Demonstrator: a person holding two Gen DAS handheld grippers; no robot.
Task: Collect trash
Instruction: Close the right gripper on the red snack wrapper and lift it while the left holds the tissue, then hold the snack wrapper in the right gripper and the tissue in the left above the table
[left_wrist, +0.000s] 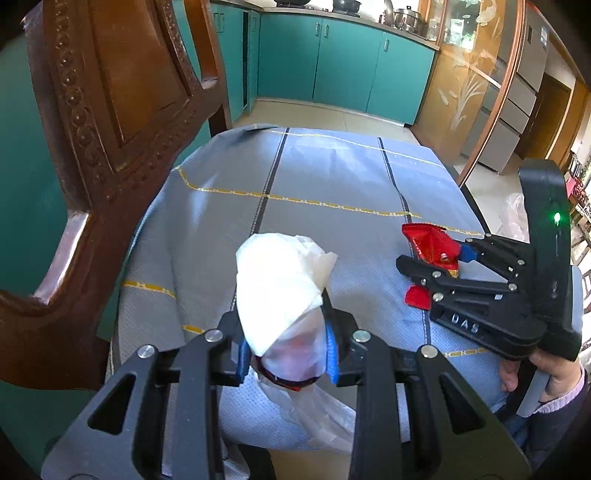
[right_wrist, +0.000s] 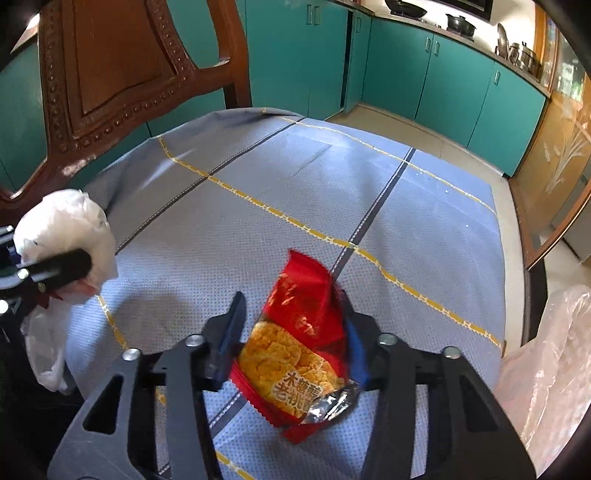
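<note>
trash: two pieces in view, one white tissue wad (left_wrist: 280, 291) and one red snack wrapper (right_wrist: 299, 347), each between a gripper's fingers above the table.
left gripper (left_wrist: 286, 354): jaws narrow, blue pads pinching the lower end of the tissue wad; a bit of red shows through the thin paper at the pinch.
tissue wad axis: long axis runs away from the camera and upward, the loose bunched end pointing toward the far table edge; a tail of paper hangs down below the pads.
right gripper (right_wrist: 291, 332): jaws narrowed onto the snack wrapper, one pad on each side edge; a person's hand (left_wrist: 543, 373) in a pale cuff holds its handle.
wrapper axis: long axis points away from the camera, red end far, torn silver-lined end near and low, printed face up.
grippers: two, the left well apart from the right, side by side over the near half of the table.
table cloth (right_wrist: 295, 192): one, blue-grey with yellow and dark lines, otherwise bare where it shows.
plastic bag (right_wrist: 550, 365): one, clear, just off the table's right edge.
chair (left_wrist: 110, 110): one carved wooden back at the table's left.
room: teal cabinets (right_wrist: 443, 70) along the far wall, pots on the counter, pale tiled floor, a wood-framed glass panel at right.
</note>
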